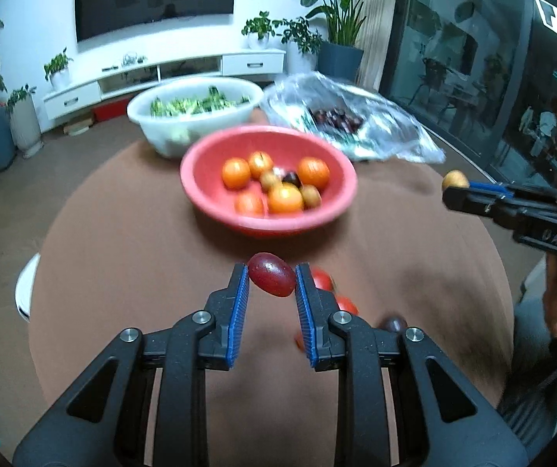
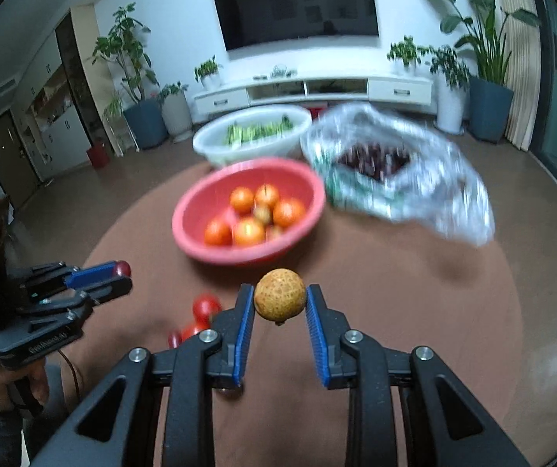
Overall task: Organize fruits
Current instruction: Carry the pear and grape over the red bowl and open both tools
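Two-handed carry toward the red bowl. The left tongs are clamped on a dark red grape, pinched at the very tips of the blue pads; the right tongs are clamped on a tan, rough-skinned round fruit, likewise held at the tips. Both fruits hang clear above the brown tabletop.

To finish this step well, you should keep each grip steady, bring the fruit over the bowl's open middle, and lower it before letting go, since the bowl already holds orange fruits and smaller brown ones that a dropped piece could strike and bounce off. Each grip is shallow, so a jolt could roll the fruit out.

Around the work: several small red fruits and a dark one lie loose on the tabletop just under and beside the left tongs; judged from this, they remain to be gathered. Behind the red bowl stand a white bowl of greens and a crinkled clear plastic bag of dark fruit, the bag close beside the bowl's right rim. You should approach from the near side, and space the two tongs so they do not meet over the bowl.
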### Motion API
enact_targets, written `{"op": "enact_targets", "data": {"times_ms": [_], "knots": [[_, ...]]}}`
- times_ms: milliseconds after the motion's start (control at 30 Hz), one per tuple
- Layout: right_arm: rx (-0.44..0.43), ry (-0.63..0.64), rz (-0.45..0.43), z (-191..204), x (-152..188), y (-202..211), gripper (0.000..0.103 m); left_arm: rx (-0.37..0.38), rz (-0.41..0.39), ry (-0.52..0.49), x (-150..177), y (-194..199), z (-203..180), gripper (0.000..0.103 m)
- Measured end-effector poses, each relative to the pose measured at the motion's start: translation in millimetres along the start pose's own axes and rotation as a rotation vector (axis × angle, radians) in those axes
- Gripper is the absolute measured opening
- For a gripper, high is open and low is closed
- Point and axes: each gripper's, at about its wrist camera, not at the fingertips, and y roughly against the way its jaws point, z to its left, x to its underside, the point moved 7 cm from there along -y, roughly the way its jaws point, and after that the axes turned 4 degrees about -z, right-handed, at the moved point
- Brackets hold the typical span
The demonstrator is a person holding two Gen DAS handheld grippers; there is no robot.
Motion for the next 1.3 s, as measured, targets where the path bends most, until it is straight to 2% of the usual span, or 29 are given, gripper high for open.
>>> {"op": "enact_targets", "data": {"times_ms": [133,267,567,733,1100,1300], "knots": [[0.000,0.043,-0.033,12.4,-35.2,-17.6,0.029,-0.014,-0.017,0.004,-36.2,-22.4,18.0,0.023],[-0.011,0.089,-0.010,27.9,-53.8,-54.4,0.029,-0.022,-0.007,-0.027,-60.8,-53.2,26.0,0.023],[-0.015,0.136,0.105,39.3,-47.4,-130.8,0.029,-0.012,0.049,-0.059,-68.7,-121.1,31.2,0.023],[-0.005,0.152,0.139,37.6,-39.9,-151.3,0.029,-0.007,0.076,-0.053,-64.8,-145.9,36.8,0.023],[0.016,0.172,0.168,36.4,-27.5,-162.4,0.030,-0.028,0.083,-0.061,-60.5,-155.1,37.4,0.025],[0.020,0.173,0.164,35.4,-25.6,-159.7,0.030,-0.047,0.064,-0.049,-62.7,-148.7,41.1,0.043]]}}
